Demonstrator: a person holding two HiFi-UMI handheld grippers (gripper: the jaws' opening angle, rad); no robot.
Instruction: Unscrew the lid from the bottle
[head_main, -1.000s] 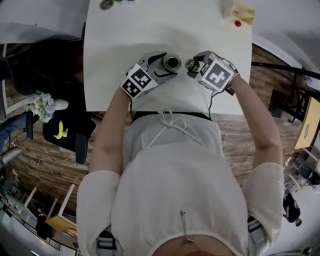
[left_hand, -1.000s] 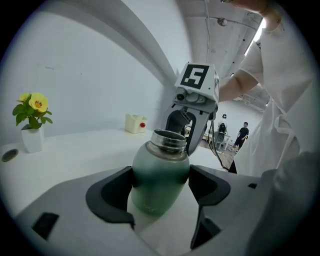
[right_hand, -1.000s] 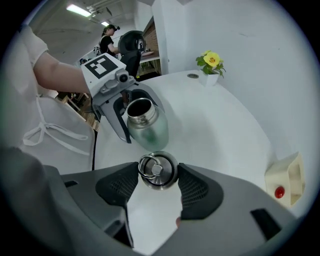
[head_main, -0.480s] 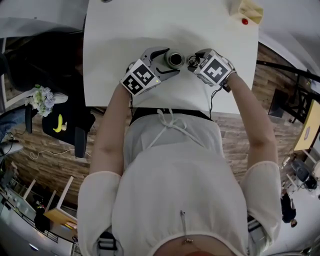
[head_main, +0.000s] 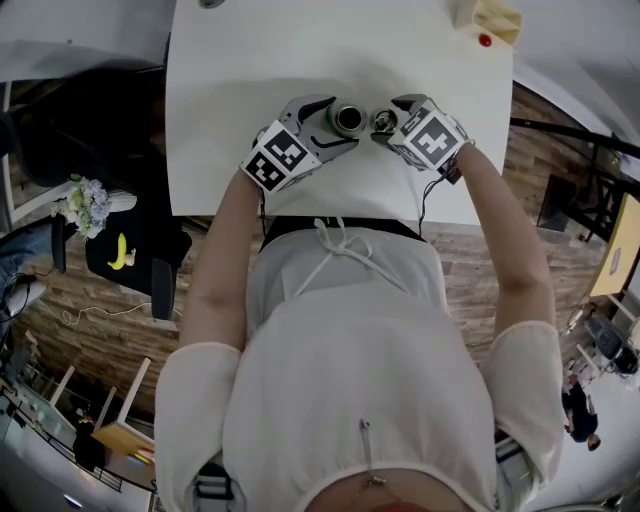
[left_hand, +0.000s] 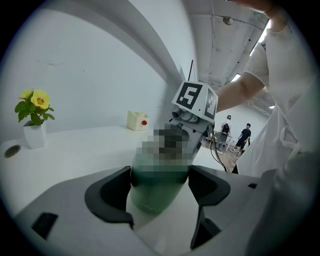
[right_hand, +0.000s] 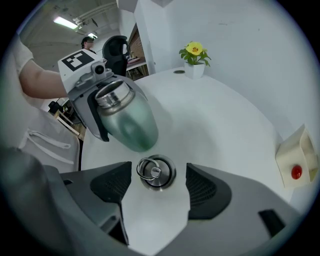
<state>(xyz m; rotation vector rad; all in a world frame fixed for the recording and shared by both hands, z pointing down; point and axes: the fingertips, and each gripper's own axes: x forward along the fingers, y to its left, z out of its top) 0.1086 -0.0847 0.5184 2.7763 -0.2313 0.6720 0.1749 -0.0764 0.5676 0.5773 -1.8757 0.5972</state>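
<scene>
- One green metal bottle (right_hand: 131, 124), lid off, sits clamped in the jaws of my left gripper (left_hand: 160, 191).
- On my right gripper (right_hand: 158, 186) the jaws have just been opening; the round steel lid (right_hand: 156, 172) lies untouched between them on the white desk (right_hand: 220, 120).

**Open table, one crowded spot near the front edge**

The white table (head_main: 250, 60) is bare across its middle and left side, wide open for a gripper to pass. Near the front edge the bottle (head_main: 347, 120), clamped in the left gripper (head_main: 341, 121), stands just beside the lid (right_hand: 157, 172), with little room between them. The right gripper (right_hand: 156, 181) has just been opening its jaws. The lid lies between them with a gap on each side. A yellowish box (head_main: 495, 18) blocks the far right corner. A flower pot (left_hand: 34, 136) and a small disc (left_hand: 12, 150) stand towards the far left.
</scene>
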